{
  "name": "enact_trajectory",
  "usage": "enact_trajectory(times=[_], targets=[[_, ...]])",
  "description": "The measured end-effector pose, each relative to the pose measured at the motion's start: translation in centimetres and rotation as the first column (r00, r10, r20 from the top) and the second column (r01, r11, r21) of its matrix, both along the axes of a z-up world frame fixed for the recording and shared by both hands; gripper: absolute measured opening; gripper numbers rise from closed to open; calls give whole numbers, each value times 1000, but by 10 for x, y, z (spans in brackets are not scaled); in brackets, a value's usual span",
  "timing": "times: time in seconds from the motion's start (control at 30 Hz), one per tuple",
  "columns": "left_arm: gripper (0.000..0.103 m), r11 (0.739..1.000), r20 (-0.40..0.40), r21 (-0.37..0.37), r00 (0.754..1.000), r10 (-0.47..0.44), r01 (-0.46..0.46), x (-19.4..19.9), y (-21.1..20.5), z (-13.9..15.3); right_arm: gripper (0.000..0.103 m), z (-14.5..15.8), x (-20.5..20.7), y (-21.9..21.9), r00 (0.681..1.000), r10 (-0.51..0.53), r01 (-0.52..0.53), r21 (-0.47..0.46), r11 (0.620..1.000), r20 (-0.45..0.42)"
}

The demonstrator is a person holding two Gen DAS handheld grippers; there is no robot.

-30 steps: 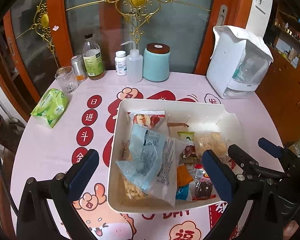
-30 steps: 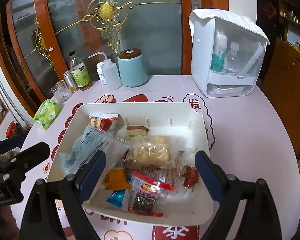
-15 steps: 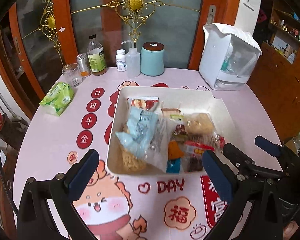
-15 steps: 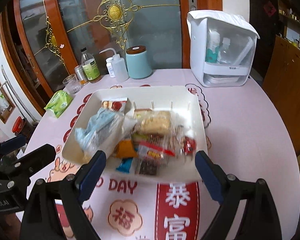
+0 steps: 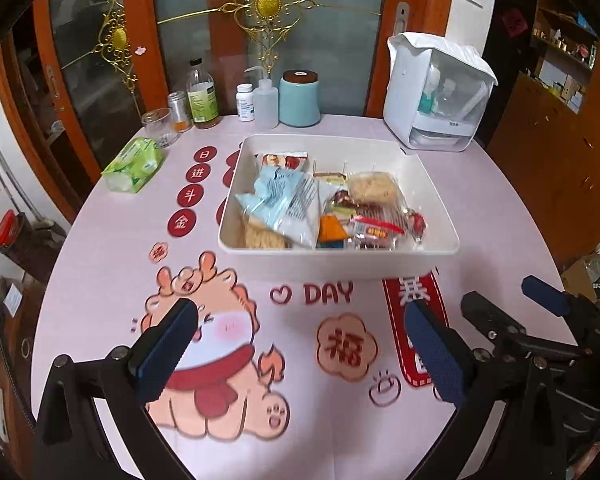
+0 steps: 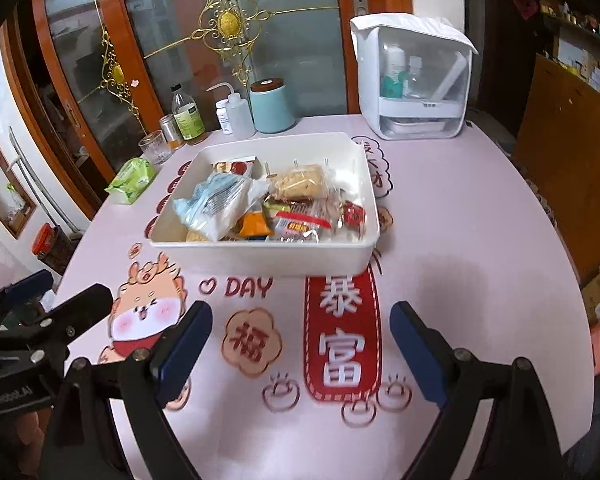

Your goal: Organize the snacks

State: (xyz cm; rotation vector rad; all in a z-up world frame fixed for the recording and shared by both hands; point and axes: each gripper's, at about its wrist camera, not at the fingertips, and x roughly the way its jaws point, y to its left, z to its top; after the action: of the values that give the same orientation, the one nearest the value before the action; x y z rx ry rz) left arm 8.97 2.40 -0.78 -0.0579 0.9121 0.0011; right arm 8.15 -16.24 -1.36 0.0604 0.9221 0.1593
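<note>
A white rectangular bin (image 5: 340, 260) sits mid-table, filled with several snack packs: a pale blue bag (image 5: 284, 200), a cracker pack (image 5: 374, 188) and small red wrappers (image 5: 376, 228). The bin also shows in the right wrist view (image 6: 260, 258), with the blue bag (image 6: 216, 200) on its left side. My left gripper (image 5: 300, 352) is open and empty, well in front of the bin above the tablecloth. My right gripper (image 6: 300, 344) is open and empty, also in front of the bin. Each gripper shows at the edge of the other's view.
A pink printed tablecloth (image 5: 100, 260) covers the round table. At the back stand a teal canister (image 5: 299, 98), a squeeze bottle (image 5: 266, 102), a glass bottle (image 5: 201, 96), a glass cup (image 5: 158, 126) and a white covered appliance (image 5: 436, 92). A green tissue pack (image 5: 134, 164) lies at left.
Both grippers have pulled back and up from the bin toward the table's near edge. They stay open and empty. The bin and snacks have not moved.
</note>
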Motion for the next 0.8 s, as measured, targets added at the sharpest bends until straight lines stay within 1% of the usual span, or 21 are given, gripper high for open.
enact_trajectory(times=[0.1, 0.27, 0.53, 0.63, 0.7, 0.8], targets=[[102, 1000, 10, 14, 1000, 4, -4, -25, -3, 6, 91, 6, -16, -2, 1000, -3, 3, -3, 1000, -4], [102, 1000, 30, 24, 1000, 8, -9, -53, -8, 18, 91, 15, -38, -6, 1000, -2, 2, 3, 1000, 6], [102, 999, 35, 23, 999, 23, -24, -77, -7, 27, 91, 26, -59, -9, 1000, -5, 5, 6, 1000, 10], [102, 999, 32, 26, 999, 27, -28, -82, -5, 29, 91, 27, -65, -9, 1000, 2, -2, 19, 1000, 6], [102, 998, 34, 41, 999, 36, -37, -85, -4, 28, 91, 27, -68, -8, 1000, 4, -4, 17, 1000, 4], [102, 998, 32, 40, 999, 43, -44, -89, -3, 27, 91, 27, -71, -6, 1000, 9, -9, 13, 1000, 7]])
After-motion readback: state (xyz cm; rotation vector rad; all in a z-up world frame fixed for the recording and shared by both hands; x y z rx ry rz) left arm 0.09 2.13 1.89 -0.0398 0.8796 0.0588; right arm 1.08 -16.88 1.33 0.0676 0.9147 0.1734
